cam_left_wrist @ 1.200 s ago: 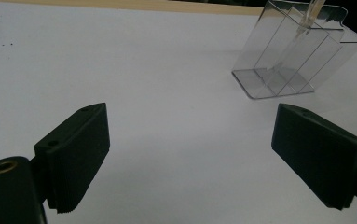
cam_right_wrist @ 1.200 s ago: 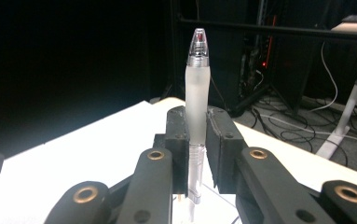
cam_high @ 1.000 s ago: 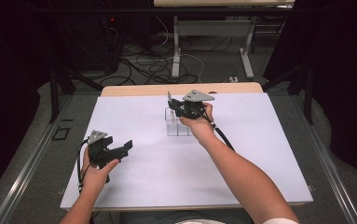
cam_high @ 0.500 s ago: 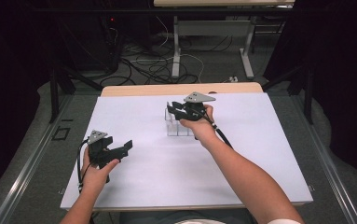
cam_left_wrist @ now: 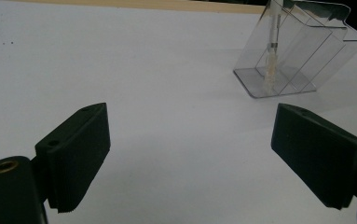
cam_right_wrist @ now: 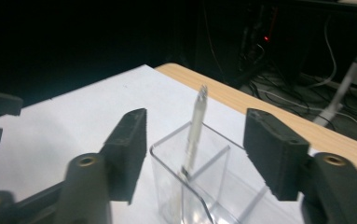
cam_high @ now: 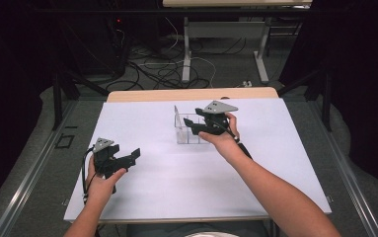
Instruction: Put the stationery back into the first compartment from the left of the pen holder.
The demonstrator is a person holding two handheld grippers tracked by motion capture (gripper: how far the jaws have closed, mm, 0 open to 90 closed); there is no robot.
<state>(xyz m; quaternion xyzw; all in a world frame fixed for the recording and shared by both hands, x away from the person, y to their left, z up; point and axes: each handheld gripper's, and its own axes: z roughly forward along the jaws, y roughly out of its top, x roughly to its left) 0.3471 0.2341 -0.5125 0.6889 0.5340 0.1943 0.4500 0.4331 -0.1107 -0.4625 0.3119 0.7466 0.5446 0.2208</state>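
Observation:
A clear plastic box with compartments stands on the white table top, right of centre and toward the far side. A thin pale stick stands upright in its left compartment, also visible in the left gripper view as the stick. My right gripper hovers open just over the box; in the right gripper view its jaws flank the stick without touching it, right gripper. My left gripper is open and empty low over the table's near left, left gripper, well apart from the box.
A wooden strip runs along the table's far edge. Beyond it lie cables on the floor and the legs of another table. Bare white surface surrounds the box on all sides.
The right gripper has drifted slightly to the right and toward the person, still open over the box. The left gripper has stayed put.

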